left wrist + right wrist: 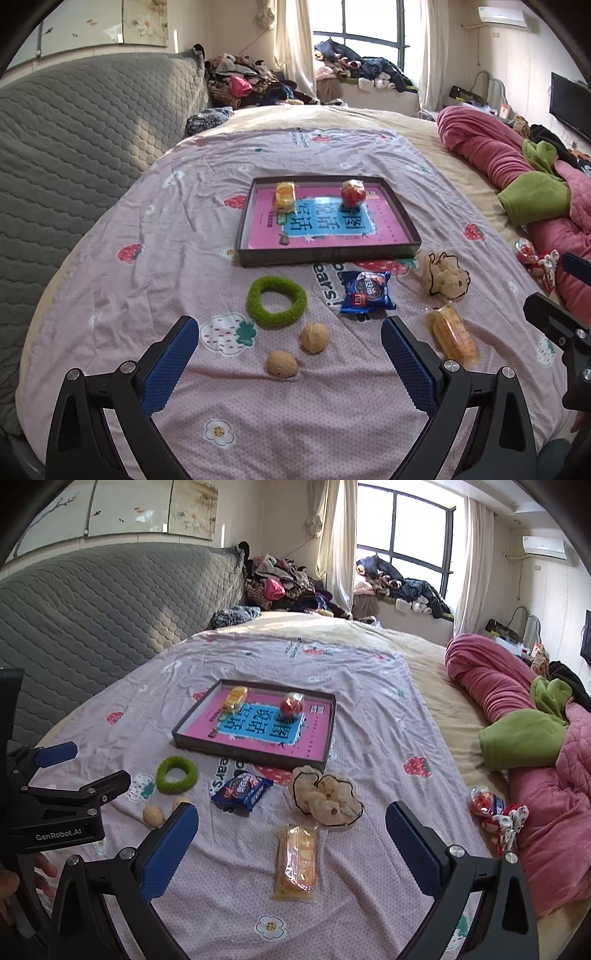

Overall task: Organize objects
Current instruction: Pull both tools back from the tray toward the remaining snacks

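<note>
— What did the loose things look like, and where were they?

— They lay scattered on the pink strawberry-print sheet [155,229] of the bed. Nearest my left hand-held gripper [290,341] were two tan walnuts [314,338], close together but apart, and just beyond them a fuzzy green ring [277,301]. To its right sat a blue cookie packet [365,292], then a cream scrunchie with a dark edge [325,800], crumpled and flat. In front of my right hand-held gripper [291,832] lay a clear-wrapped yellow wafer bar [296,862], lengthwise between the fingers but untouched.

— And the container?

— A shallow dark tray [325,254] stood farther back on the sheet, with a pink and blue printed book cover lining its bottom. In it were a yellow wrapped snack [285,194] at the far left corner and a red wrapped snack [352,192] toward the far right, well apart.

— Were your grippers holding anything?

— No. Both had their blue pads spread wide, with nothing between them but sheet and the objects lying there.

— Anything further out?

— A red-and-white wrapped item [495,812] lay at the sheet's right edge, against a rumpled pink quilt [546,794].
</note>
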### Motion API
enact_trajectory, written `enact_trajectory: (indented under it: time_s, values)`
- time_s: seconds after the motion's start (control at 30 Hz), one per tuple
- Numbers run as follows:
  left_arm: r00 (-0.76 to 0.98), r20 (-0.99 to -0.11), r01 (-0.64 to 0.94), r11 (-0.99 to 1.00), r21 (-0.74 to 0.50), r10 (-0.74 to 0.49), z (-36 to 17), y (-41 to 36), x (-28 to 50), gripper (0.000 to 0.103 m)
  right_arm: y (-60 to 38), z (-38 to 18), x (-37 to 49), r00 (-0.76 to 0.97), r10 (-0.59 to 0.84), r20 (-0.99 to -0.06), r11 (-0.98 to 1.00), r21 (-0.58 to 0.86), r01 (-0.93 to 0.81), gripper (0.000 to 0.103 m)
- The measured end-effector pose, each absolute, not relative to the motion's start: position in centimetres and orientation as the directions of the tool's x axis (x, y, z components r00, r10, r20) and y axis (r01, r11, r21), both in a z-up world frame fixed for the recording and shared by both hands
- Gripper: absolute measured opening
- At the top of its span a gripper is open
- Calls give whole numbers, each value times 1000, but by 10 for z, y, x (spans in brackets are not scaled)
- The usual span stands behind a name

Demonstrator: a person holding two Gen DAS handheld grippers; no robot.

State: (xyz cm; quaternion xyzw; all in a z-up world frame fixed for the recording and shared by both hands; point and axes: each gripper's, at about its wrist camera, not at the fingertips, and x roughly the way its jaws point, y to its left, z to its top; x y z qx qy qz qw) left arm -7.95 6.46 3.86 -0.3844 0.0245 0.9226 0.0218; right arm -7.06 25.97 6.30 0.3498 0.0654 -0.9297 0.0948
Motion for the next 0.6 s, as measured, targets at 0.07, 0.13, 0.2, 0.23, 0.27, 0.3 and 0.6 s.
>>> enact_trajectory:
  time_s: [0.07, 0.13, 0.2, 0.23, 0.27, 0.3, 0.6]
  values:
    - [-697, -717, -59, -998, 27, 22, 33, 64, -81, 99, 260, 56, -73, -732, -127, -670, -974, -57, 221, 102]
    - [-693, -720, -58, -998, 22, 25, 30, 63, -83, 99, 261, 53, -75, -728, -128, -673, -974, -54, 221, 102]
    - [-690, -723, -60, -998, 18, 28, 26, 62, -83, 99, 261, 48, -77, -725, -129, -677, -974, -50, 220, 102]
    - [-689, -724, -59, -998, 16, 29, 26, 62, -83, 99, 261, 46, -78, -723, -129, -679, -974, -49, 220, 102]
    - [-688, -725, -60, -998, 12, 33, 24, 62, -83, 99, 261, 44, -79, -721, -127, -682, -975, -48, 218, 102]
    - [-688, -724, -62, -998, 9, 36, 23, 62, -84, 99, 261, 43, -80, -720, -126, -683, -975, -48, 216, 102]
    - [-670, -742, -67, -998, 11, 37, 7, 66, -91, 99, 260, 22, -86, -694, -126, -708, -974, -44, 222, 102]
